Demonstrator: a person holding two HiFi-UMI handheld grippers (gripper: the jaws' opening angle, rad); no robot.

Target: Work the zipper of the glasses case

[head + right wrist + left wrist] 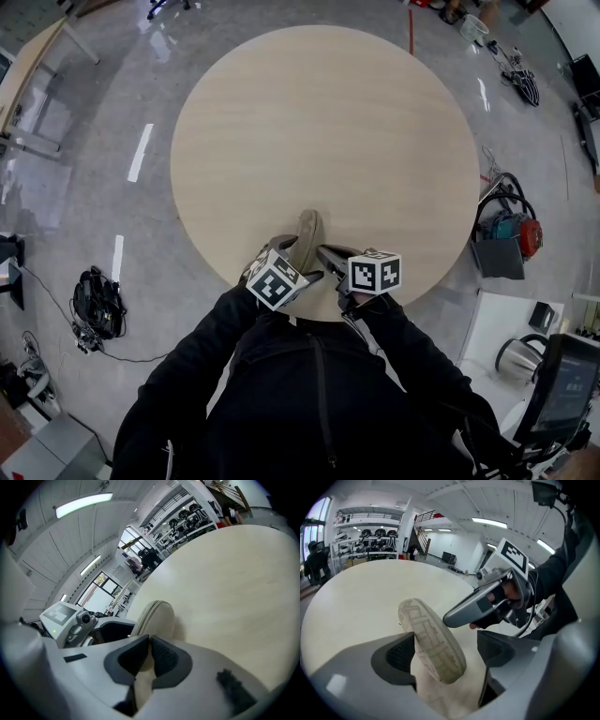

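Observation:
A beige glasses case [307, 234] stands on its long edge near the front rim of the round wooden table [328, 122]. In the left gripper view the case [433, 639] fills the space between the wide-set jaws of my left gripper [445, 651], which grip its sides. My right gripper [149, 641] comes in from the right, its pads almost together on a thin pale zipper tab [143, 667] at the case's near end. The case's rounded far end [157, 618] rises beyond the pads. In the head view, both grippers [281, 274] [349, 267] meet at the case.
The table's front rim [309, 317] lies just under the grippers. On the floor are a cable bundle [98, 305] at left and a red and teal tool [514, 234] at right. A kettle [520, 356] stands on a white surface at lower right.

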